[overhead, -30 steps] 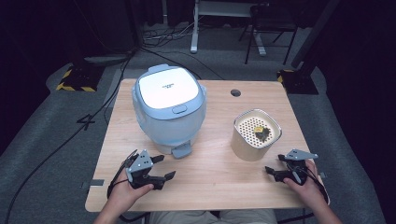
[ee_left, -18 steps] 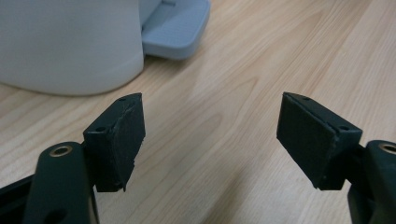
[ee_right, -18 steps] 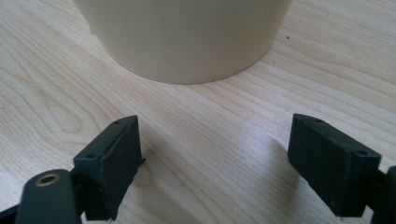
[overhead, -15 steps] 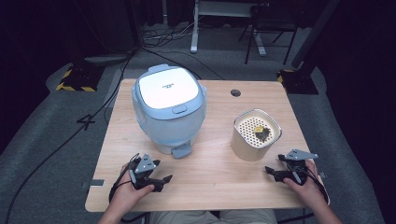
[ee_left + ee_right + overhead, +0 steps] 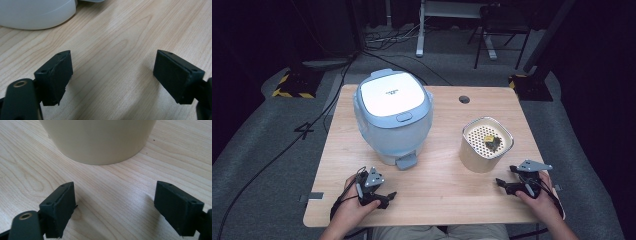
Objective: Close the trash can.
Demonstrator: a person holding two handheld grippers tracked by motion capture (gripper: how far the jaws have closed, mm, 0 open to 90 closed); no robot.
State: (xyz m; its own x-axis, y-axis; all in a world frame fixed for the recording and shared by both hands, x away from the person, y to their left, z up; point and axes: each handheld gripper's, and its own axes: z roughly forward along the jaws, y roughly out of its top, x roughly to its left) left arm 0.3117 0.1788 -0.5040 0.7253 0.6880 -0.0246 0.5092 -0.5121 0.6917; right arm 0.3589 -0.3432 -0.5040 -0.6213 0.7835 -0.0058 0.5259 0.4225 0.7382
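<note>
A pale blue rice cooker point(image 5: 393, 115) with a white lid stands closed on the wooden table point(image 5: 437, 175), left of centre. A cream perforated basket point(image 5: 486, 143) holding a dark and yellow item stands to its right. My left gripper point(image 5: 388, 198) rests on the table near the front edge, below the cooker, open with nothing between its jaws. In the left gripper view its jaws stand wide apart point(image 5: 112, 80), with the cooker's base point(image 5: 37, 12) at the upper left. My right gripper point(image 5: 504, 177) lies open just in front of the basket. The basket's wall point(image 5: 100, 140) rises ahead of that gripper point(image 5: 115, 210).
A round cable hole point(image 5: 464, 99) marks the table's far edge. Black cables point(image 5: 287, 145) run over the grey floor at the left. A white stand point(image 5: 422, 30) and a chair frame point(image 5: 499, 30) sit behind the table. The wood between the two grippers is bare.
My left gripper has shifted slightly down toward the table's front edge and turned a little. The right gripper has stayed where it was.
</note>
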